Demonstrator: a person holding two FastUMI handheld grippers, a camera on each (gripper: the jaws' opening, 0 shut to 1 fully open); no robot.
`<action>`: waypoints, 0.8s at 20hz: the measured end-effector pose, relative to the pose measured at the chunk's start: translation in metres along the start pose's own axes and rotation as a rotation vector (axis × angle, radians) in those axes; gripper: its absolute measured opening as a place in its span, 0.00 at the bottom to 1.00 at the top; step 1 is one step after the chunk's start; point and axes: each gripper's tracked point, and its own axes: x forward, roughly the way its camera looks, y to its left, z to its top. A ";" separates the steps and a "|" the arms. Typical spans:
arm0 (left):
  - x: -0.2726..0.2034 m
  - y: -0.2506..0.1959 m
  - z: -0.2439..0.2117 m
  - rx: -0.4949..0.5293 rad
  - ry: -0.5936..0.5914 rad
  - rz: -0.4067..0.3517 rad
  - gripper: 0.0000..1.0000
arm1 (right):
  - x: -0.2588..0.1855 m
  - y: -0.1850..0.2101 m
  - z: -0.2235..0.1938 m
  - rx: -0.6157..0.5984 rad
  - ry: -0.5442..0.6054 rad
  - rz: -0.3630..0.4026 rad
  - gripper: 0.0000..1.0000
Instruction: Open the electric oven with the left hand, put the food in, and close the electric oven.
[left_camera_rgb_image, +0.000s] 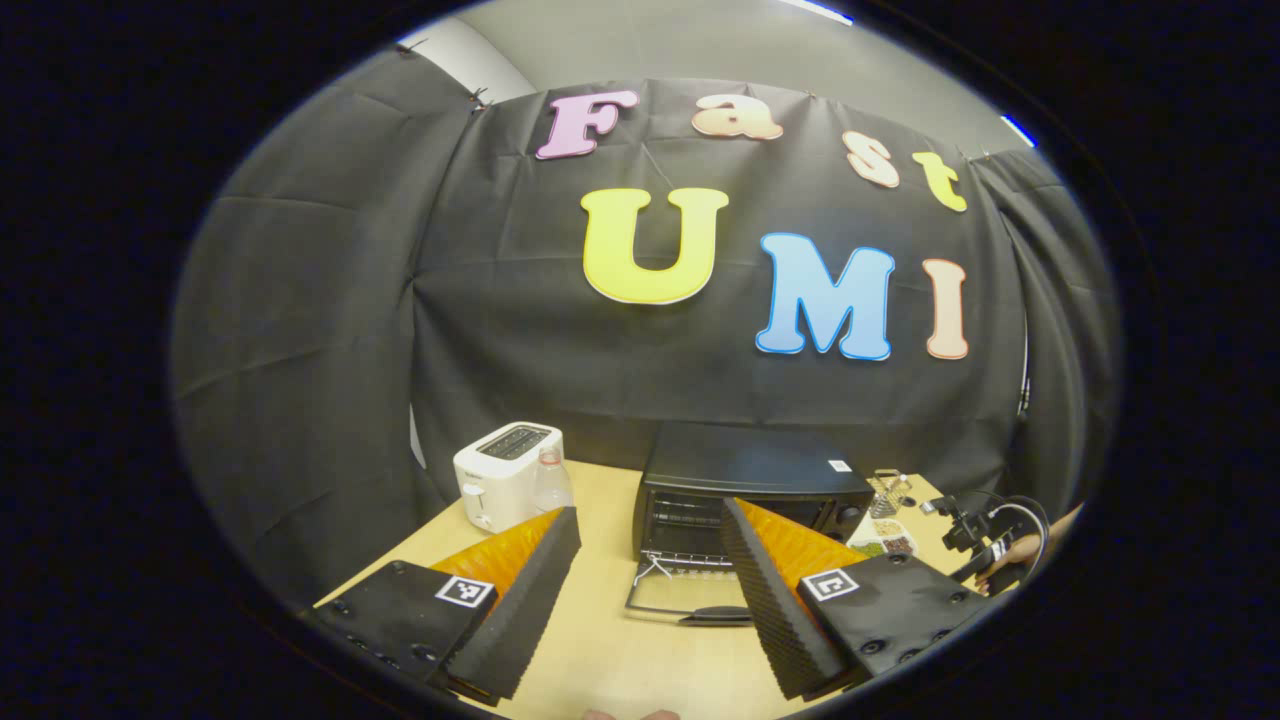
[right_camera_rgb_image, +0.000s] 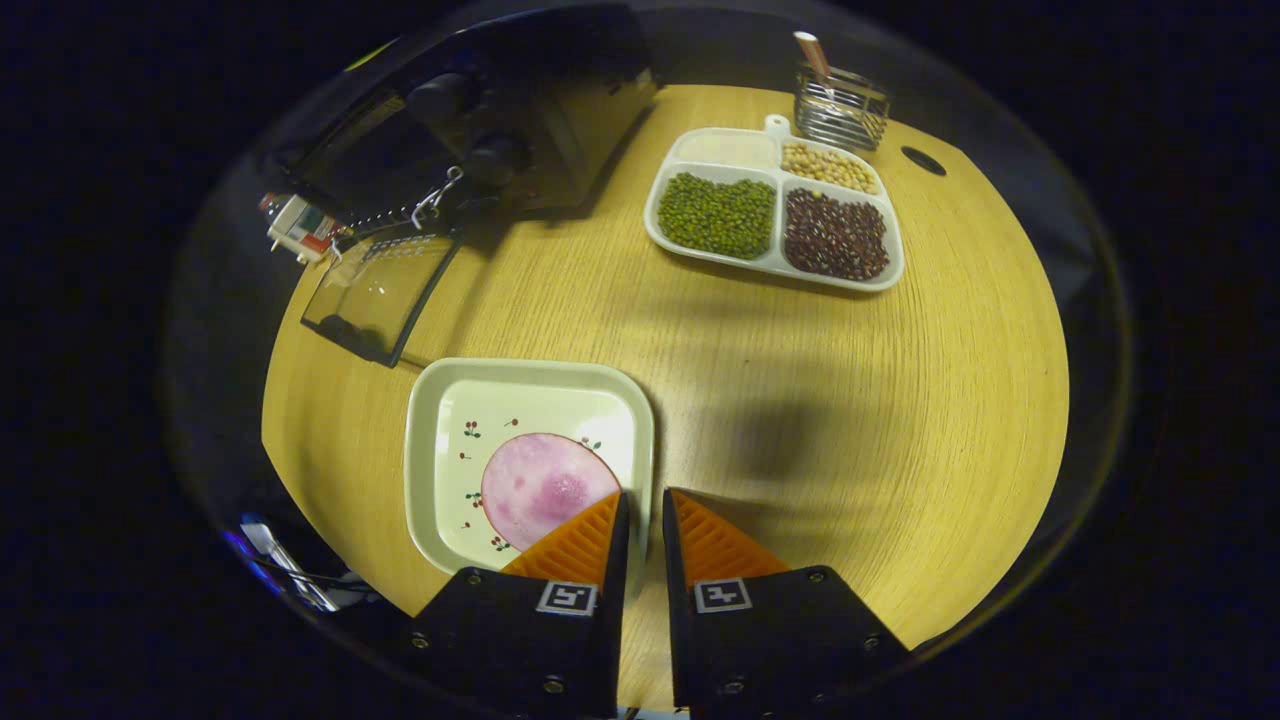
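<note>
Black electric oven (left_camera_rgb_image: 750, 480) standing toward the worktop's back edge, its glass door (left_camera_rgb_image: 690, 595) folded down flat onto the wood, dark handle along the door's front rim. Wire rack visible inside the open cavity. Round knobs (right_camera_rgb_image: 470, 125) stacked on its control panel in the right gripper view.

Near the worktop's front edge, a square pale plate (right_camera_rgb_image: 530, 460) with small cherry prints, carrying the food (right_camera_rgb_image: 545, 485): a flat round pink slice. Plate just in front of the lowered door, apart from it.

Right hand-held gripper (right_camera_rgb_image: 645, 525) narrowed to a slim gap, fingers poised over the plate's right rim beside the slice; whether touching the rim, cannot tell. Left hand-held gripper (left_camera_rgb_image: 650, 545) spread wide, gripping nothing, aimed at the open oven.

Toward the back right corner, a white divided tray (right_camera_rgb_image: 775, 205): green beans in one compartment, dark red beans in another, pale yellow beans in a third, one small compartment whitish. Behind the tray, a wire-mesh holder (right_camera_rgb_image: 842, 105) with a stick-like item upright inside.

Left of the oven, a white toaster (left_camera_rgb_image: 508, 475) with a clear plastic bottle (left_camera_rgb_image: 552, 480) just beside it.

Light wood-grain worktop (right_camera_rgb_image: 850, 420), rounded at the corners, a dark oval hole near the back right. Black cloth draped behind and around the booth, pale ceiling above.
</note>
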 end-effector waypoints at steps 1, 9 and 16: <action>0.000 -0.001 0.000 0.000 -0.001 -0.001 1.00 | -0.002 0.003 0.005 0.066 0.005 0.026 0.05; -0.002 0.012 0.011 0.019 -0.010 0.005 0.96 | -0.001 0.020 -0.007 0.654 -0.066 0.373 0.00; -0.001 0.007 0.023 0.014 -0.037 -0.015 1.00 | -0.028 0.016 -0.010 0.736 -0.164 0.402 0.00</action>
